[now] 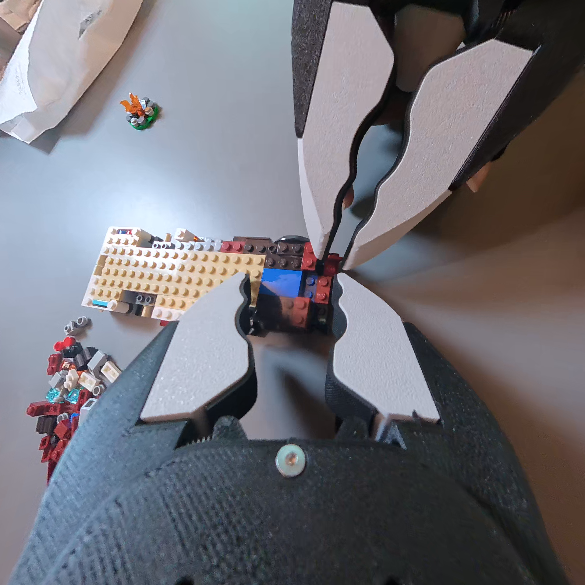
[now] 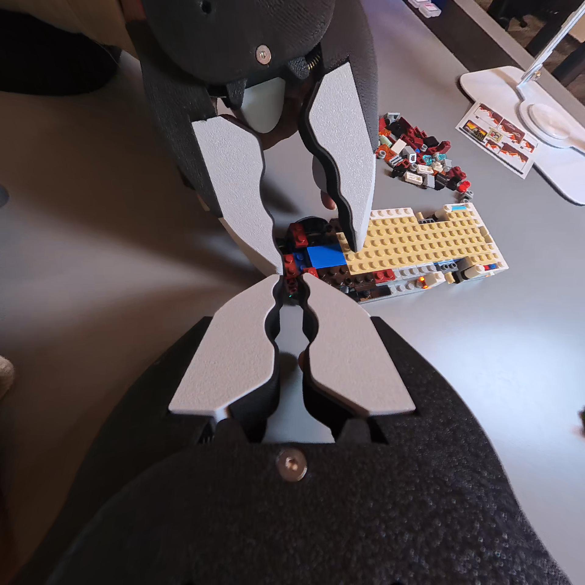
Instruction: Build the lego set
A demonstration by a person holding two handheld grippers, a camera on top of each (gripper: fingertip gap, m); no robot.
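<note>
A brick build lies flat on the grey table, with a tan studded plate (image 1: 177, 272) and a dark end that has a blue tile (image 1: 280, 281) and dark red bricks. My left gripper (image 1: 292, 278) is open and straddles that dark end. In the right wrist view (image 2: 316, 258) one of its fingertips (image 2: 354, 243) rests on the tan plate (image 2: 421, 240) and the other stands beside the build's end. My right gripper (image 2: 290, 278) is shut on a small dark red brick (image 2: 291, 285) at the build's end corner. The left wrist view shows it from above (image 1: 332, 264), with the brick (image 1: 334, 262) between the pads.
A pile of loose small bricks (image 1: 69, 389) lies near the build and also shows in the right wrist view (image 2: 421, 155). A small campfire model (image 1: 141, 110) and a white paper bag (image 1: 57, 53) lie farther off. A sticker sheet (image 2: 497, 139) lies by a white lamp base (image 2: 538, 126). The grippers are tip to tip, or close to it. The tan studded plate (image 1: 177, 272) is about 5 cm from my left fingertips.
</note>
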